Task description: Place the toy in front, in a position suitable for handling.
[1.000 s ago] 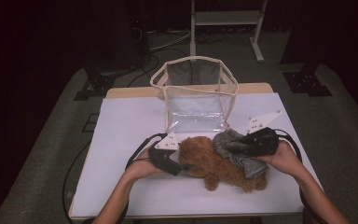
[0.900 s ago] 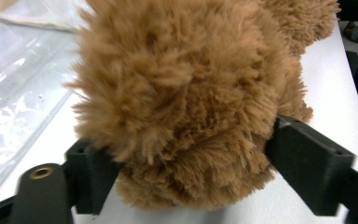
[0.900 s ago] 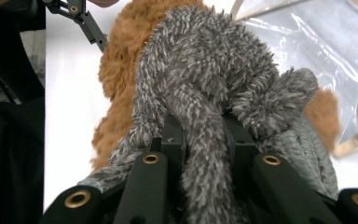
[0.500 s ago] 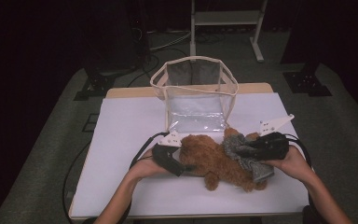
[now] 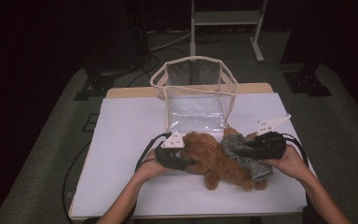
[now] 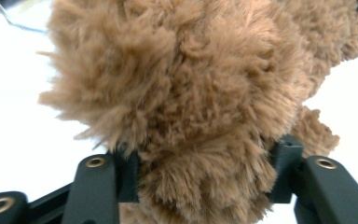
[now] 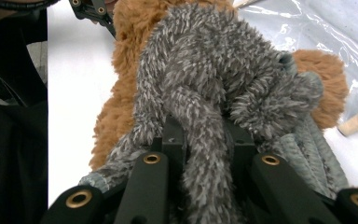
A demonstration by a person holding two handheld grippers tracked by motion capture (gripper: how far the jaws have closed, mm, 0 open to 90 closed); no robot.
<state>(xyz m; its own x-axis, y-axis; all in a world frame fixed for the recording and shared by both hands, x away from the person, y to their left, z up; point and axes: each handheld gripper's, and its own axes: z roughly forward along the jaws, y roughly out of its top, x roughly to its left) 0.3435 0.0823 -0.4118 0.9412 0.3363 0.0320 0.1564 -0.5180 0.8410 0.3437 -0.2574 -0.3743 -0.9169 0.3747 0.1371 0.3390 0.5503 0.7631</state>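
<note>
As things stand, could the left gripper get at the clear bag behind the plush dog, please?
Probably not yet: the left gripper has just been closing on the brown plush dog, which lies between it and the clear bag.

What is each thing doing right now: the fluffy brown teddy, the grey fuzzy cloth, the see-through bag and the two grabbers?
Brown teddy: lying on the table.
Grey cloth: draped over the teddy.
Clear bag: upright, open on top.
Left gripper: just been closing, teddy fur between its jaws.
Right gripper: shut on the grey cloth.

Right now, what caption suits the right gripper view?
Right gripper pinching grey fuzzy cloth draped over a brown plush toy.
</note>
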